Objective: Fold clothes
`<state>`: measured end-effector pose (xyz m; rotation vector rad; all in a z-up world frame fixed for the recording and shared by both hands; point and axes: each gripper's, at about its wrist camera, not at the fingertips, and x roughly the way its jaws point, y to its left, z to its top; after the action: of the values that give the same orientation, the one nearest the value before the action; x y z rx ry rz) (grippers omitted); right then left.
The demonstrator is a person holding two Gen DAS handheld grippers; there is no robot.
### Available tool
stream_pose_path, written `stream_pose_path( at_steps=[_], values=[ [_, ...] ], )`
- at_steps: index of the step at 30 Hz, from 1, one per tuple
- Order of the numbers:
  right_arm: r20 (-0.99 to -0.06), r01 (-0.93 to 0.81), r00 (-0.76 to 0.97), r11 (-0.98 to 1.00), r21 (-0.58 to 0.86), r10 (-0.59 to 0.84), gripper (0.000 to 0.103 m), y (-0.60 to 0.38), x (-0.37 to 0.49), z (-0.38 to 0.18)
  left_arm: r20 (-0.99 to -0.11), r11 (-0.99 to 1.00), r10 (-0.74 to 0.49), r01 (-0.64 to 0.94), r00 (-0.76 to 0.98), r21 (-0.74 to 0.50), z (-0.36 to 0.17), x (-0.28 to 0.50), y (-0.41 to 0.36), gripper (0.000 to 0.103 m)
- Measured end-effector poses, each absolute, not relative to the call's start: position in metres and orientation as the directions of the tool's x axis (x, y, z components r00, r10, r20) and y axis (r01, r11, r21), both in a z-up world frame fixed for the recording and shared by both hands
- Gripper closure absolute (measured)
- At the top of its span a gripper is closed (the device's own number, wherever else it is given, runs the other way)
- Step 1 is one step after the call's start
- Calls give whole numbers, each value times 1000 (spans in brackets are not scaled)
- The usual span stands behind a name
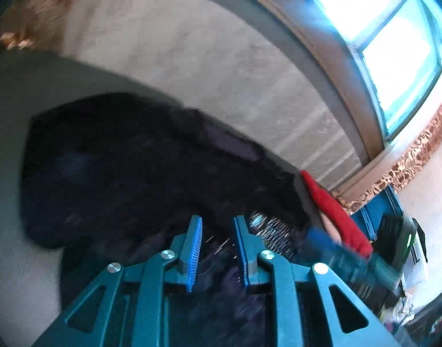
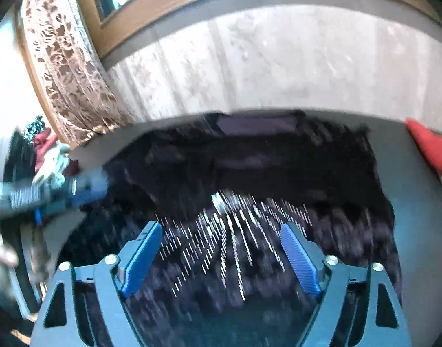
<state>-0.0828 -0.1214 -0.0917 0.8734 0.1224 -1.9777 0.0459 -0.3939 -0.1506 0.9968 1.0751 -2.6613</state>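
Lying crumpled on the grey worktop (image 2: 423, 202): dark sequinned garment (image 2: 264, 167), red cloth (image 2: 432, 147) beside. Left gripper (image 1: 218, 225) jaws narrowly parted; right gripper (image 2: 221, 231) jaws spread wide above it.

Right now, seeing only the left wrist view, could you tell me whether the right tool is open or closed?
Observer: The right tool is wide open and grips nothing.
Operator: Thank you. What lies in front of it?
Observer: The sparkling patch of the dark garment spreads across the gap between its fingers.
Operator: And where does my left tool appear from that side?
Observer: The left tool shows, blurred, at the garment's left edge.
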Motion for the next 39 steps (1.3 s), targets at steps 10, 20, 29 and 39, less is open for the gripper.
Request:
stream_pose_path(
  at_steps=[10,20,29,39],
  values=[
    [-720,771,-267,-590,239,-641,37,-211,-108,-126,-603,-702,135,353,-786,-618,-179,83,-415,82],
    [-741,830,-312,-550,93,-594,98,-219,-89,-104,-572,-682,164,327,-804,-654,-169,82,-416,80],
    [-607,919,-298,-394,27,-737,99,-244,-79,35,-526,-680,189,275,-829,-679,-147,40,-408,78],
    [-473,871,-398,-485,73,-786,99,-211,-126,114,-532,-588,-2,431,-847,-684,-131,38,-472,73]
  ],
)
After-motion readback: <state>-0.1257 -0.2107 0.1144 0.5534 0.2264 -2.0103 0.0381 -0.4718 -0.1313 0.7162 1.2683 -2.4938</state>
